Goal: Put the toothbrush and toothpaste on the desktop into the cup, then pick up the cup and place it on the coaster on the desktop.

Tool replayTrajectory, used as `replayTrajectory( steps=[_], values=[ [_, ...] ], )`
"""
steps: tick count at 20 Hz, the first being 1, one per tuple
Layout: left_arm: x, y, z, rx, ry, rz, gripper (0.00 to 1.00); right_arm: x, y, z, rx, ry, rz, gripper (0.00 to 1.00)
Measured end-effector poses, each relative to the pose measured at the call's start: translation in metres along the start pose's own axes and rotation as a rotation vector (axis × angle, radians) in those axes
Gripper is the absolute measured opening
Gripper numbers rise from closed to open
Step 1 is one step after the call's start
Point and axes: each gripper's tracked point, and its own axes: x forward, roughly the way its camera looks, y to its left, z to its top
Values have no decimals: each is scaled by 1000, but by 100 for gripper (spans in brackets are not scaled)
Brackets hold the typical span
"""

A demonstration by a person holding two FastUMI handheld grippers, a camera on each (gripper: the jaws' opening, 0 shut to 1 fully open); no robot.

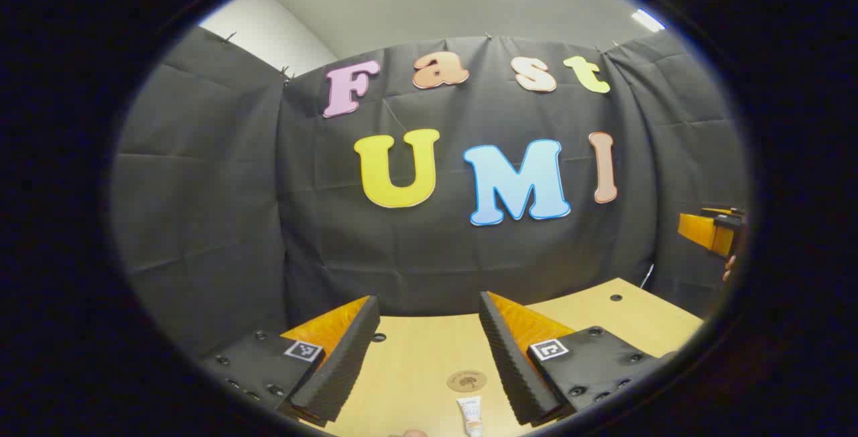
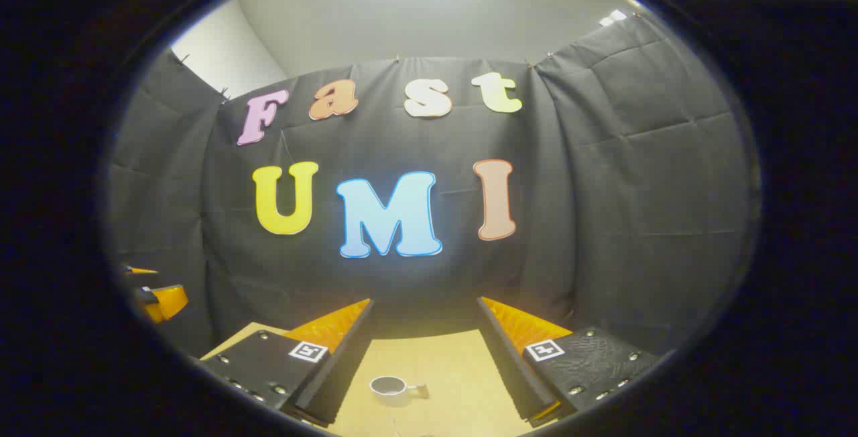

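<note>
My left gripper and right gripper look alike: orange wedge fingers faced with ribbed black foam, black screwed plates carrying square black-and-white markers.

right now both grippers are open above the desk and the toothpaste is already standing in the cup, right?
Not quite. Both grippers are open above the desk, but the toothpaste is not in the cup: the left gripper view shows it lying on the desk just in front of the coaster, between the left gripper's fingers. The cup sits apart, below the right gripper.
</note>
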Motion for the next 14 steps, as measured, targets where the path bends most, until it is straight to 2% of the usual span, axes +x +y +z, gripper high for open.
replayTrajectory(
  steps=[3, 11, 14],
  values=[
    [9, -13, 4, -3, -13, -9, 99, 8, 8, -19, -17, 74, 31, 92],
    [25, -24, -5, -49, 20, -5, 96, 16, 35, -28, -26, 117, 124, 92],
    [32, -33, -19, -59, 60, -21, 96, 18, 41, -47, -40, 178, 151, 92]
  ],
)
